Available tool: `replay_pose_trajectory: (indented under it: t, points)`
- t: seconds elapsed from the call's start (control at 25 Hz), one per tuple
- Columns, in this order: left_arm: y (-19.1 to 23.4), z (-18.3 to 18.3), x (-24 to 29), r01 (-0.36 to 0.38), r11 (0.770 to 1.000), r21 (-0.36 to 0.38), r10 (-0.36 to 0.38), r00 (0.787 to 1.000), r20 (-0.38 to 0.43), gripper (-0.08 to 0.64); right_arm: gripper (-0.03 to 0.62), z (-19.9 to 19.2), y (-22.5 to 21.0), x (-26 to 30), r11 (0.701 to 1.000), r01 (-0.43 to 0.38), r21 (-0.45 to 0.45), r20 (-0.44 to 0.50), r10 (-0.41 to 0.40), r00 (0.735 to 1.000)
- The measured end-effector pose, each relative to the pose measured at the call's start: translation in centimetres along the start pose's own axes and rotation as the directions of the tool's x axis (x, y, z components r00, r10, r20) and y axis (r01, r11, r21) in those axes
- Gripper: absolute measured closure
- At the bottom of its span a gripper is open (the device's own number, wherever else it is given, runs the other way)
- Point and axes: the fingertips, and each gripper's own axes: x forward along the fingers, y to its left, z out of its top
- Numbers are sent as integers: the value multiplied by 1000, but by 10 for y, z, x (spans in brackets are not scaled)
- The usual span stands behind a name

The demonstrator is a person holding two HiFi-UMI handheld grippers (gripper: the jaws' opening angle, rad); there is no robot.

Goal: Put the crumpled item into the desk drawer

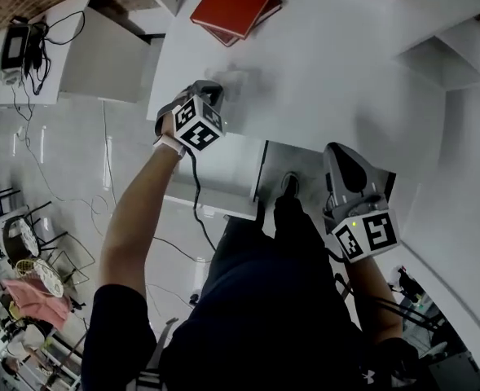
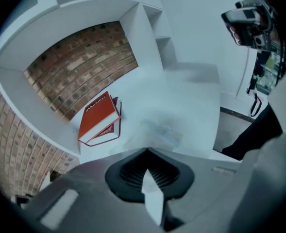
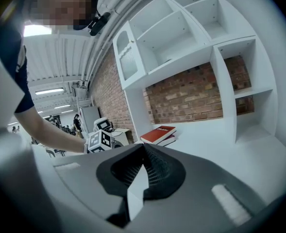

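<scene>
We wear a dark navy short-sleeved shirt (image 1: 264,308) and a white wristband (image 1: 169,144). Our grey left gripper (image 1: 210,90) and right gripper (image 1: 335,151) each carry a black-and-white marker cube; a black cable (image 1: 195,194) trails toward six o'clock from the left one.

Two red books (image 1: 238,5), one desk (image 1: 329,72), perhaps one blurred crumpled item (image 2: 157,130).

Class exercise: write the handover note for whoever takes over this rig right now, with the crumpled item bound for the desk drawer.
Left gripper: shut above the desk, apparently pinching the translucent crumpled item at its tips; the grip is not certain.
Right gripper: shut, empty, near the desk's front edge.
Red books: at the back of the desk.
Done: item seemingly picked up.
Left: locate the desk drawer, which I cannot make out here, and put the item in.
</scene>
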Motion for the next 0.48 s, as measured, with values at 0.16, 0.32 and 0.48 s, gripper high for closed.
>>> replay_pose_trajectory:
  t: [0.16, 0.32, 0.48]
  points:
    - [-12, -22, -33, -18, 996, -92, 21, 999, 26, 558, 589, -6, 23, 7, 997, -69, -19, -21, 69, 997]
    - [-32, -45, -62, -32, 985, -170, 41, 998, 45, 558, 589, -13, 46, 10, 991, -129, -32, -45, 128, 991]
    - [-54, -74, -82, -38, 973, -229, 50, 998, 45, 558, 589, -19, 70, 18, 982, -181, -45, -69, 178, 982]
